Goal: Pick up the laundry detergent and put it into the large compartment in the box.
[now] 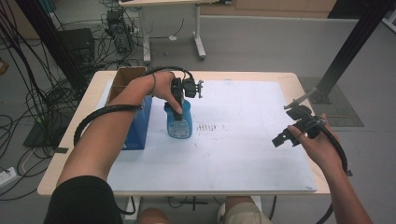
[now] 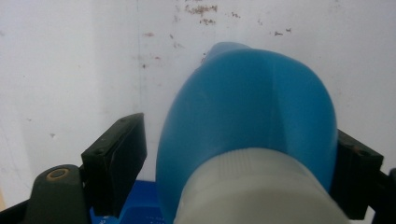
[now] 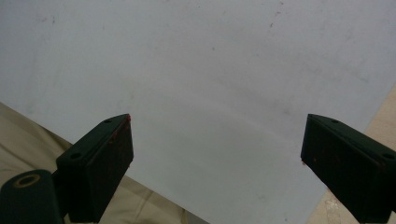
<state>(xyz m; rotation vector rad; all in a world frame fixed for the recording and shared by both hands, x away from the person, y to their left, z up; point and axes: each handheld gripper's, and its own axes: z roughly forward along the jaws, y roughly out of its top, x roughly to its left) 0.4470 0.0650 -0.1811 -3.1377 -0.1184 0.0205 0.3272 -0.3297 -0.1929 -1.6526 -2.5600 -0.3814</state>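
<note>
A blue bottle (image 1: 180, 123) with a white cap (image 2: 252, 186) stands on the white board (image 1: 252, 140), left of the middle. My left gripper (image 1: 179, 109) comes down over its top. In the left gripper view the bottle (image 2: 252, 107) sits between the jaws of the left gripper (image 2: 238, 154); the right pad (image 2: 355, 172) lies against it, while a narrow gap separates the left pad (image 2: 119, 158) from it. My right gripper (image 1: 288, 126) hovers at the board's right edge. In the right gripper view the right gripper (image 3: 217, 149) stands wide open with nothing between its jaws.
A blue box (image 1: 137, 126) stands just left of the bottle, and an open cardboard box (image 1: 123, 79) sits behind it at the table's back left corner. Faint reddish marks (image 1: 210, 127) dot the board right of the bottle. The wooden table edge (image 1: 299, 84) frames the board.
</note>
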